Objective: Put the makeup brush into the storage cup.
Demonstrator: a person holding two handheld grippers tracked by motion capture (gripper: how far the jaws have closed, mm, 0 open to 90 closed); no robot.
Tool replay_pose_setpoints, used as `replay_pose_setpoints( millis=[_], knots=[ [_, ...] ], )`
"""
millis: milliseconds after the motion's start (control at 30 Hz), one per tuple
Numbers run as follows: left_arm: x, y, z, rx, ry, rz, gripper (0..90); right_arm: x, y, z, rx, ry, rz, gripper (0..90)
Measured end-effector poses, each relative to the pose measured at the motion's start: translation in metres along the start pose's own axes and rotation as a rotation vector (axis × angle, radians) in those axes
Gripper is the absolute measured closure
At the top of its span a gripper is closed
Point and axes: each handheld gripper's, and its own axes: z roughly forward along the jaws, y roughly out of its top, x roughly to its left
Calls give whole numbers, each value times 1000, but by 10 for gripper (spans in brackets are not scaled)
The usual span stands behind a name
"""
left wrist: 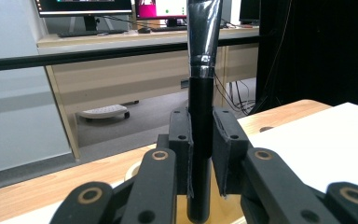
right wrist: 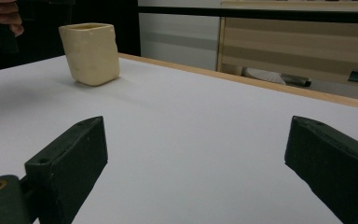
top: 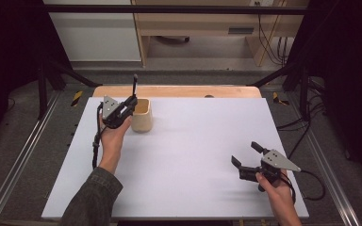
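Risk: left claw [left wrist: 200, 154] pinches the brush [left wrist: 200, 107] upright over the cup [top: 142, 115]; a tilt could topple it. Right claw [right wrist: 196, 158] gapes empty.

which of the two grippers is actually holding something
The left gripper, beside the cream cup: its jaws clamp an upright black brush. The right gripper has wide-open, empty jaws.

One brush [top: 135, 89] stands upright. One cream cup [top: 142, 115] sits on one white tabletop [top: 193, 155]. Two hand-held grippers are there: the left hand-held gripper [top: 131, 102] and the right hand-held gripper [top: 246, 154], with one person's two hands.
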Motion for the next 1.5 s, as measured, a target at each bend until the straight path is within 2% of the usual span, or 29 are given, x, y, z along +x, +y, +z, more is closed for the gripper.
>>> replay_pose_setpoints(
  millis=[500,1500],
  knots=[
    [-4,-4,5,16,5,13,789,0,0,0,6,3,3,60],
    [-4,-15,5,27,19,0,789,1,-1,2,16,13,0,61]
  ],
)
